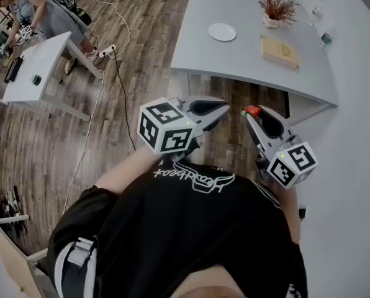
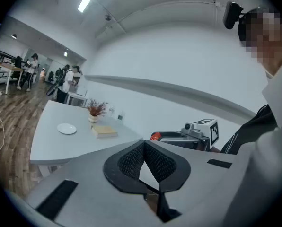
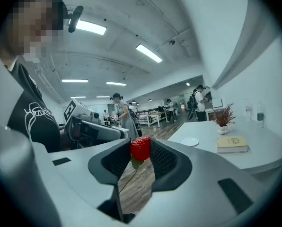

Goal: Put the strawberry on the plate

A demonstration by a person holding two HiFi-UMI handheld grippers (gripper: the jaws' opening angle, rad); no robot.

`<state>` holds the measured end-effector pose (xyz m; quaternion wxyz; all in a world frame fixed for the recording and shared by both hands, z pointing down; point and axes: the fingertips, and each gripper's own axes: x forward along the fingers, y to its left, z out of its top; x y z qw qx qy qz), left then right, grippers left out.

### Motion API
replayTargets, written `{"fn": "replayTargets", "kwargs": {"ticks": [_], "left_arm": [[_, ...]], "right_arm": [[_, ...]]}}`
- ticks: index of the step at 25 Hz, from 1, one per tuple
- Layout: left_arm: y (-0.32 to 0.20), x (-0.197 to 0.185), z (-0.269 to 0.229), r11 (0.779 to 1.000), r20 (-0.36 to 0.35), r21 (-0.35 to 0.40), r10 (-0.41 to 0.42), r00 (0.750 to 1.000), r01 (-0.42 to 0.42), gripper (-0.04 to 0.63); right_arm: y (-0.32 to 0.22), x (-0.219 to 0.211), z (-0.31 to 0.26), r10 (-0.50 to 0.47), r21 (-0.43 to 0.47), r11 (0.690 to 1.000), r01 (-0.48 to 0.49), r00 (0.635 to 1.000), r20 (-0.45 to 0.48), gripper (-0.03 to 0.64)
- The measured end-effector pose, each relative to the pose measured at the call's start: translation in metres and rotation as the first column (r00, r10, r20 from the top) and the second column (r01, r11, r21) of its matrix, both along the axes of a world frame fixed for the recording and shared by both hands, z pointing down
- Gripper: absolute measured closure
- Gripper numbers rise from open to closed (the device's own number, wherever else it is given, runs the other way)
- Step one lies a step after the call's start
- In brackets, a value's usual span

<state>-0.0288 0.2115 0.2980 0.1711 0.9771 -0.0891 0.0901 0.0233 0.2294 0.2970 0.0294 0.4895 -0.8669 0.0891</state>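
Observation:
A red strawberry (image 1: 252,111) with a green leaf sits pinched between the tips of my right gripper (image 1: 249,113), held in the air above the wooden floor. In the right gripper view the strawberry (image 3: 140,149) fills the gap between the pads. My left gripper (image 1: 224,108) hangs beside it, its tips touching and nothing between them. A small white plate (image 1: 222,32) lies on the grey table (image 1: 247,67) ahead, well beyond both grippers. The same plate (image 3: 190,141) lies right of the berry in the right gripper view, and the plate (image 2: 66,128) is far left in the left gripper view.
On the table also lie a tan book (image 1: 279,51), a vase of dried twigs (image 1: 274,8) and a small bottle (image 1: 326,38). A white desk (image 1: 39,67) with a person at it stands far left. Cables (image 1: 120,73) trail over the wooden floor. A white wall (image 1: 352,135) runs along the right.

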Motion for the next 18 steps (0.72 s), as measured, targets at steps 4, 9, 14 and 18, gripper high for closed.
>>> {"fn": "replayTargets", "kwargs": {"ticks": [4, 9, 14, 18], "left_arm": [[0.005, -0.001, -0.003, 1.0, -0.001, -0.002, -0.007, 1.0, 0.007, 0.589], [0.009, 0.002, -0.004, 1.0, -0.003, 0.0, -0.019, 1.0, 0.019, 0.589], [0.013, 0.006, -0.013, 1.0, -0.019, 0.005, -0.024, 1.0, 0.024, 0.589], [0.018, 0.009, -0.013, 1.0, -0.018, -0.004, -0.027, 0.999, 0.027, 0.589]], "right_arm": [[0.004, -0.001, -0.005, -0.006, 0.005, 1.0, 0.006, 1.0, 0.0, 0.494], [0.008, 0.005, -0.006, -0.006, 0.015, 1.0, 0.006, 1.0, 0.001, 0.494], [0.014, 0.008, -0.015, -0.01, 0.02, 1.0, 0.01, 1.0, 0.007, 0.494], [0.018, 0.016, -0.015, 0.004, 0.015, 1.0, -0.005, 0.999, 0.035, 0.494]]}}
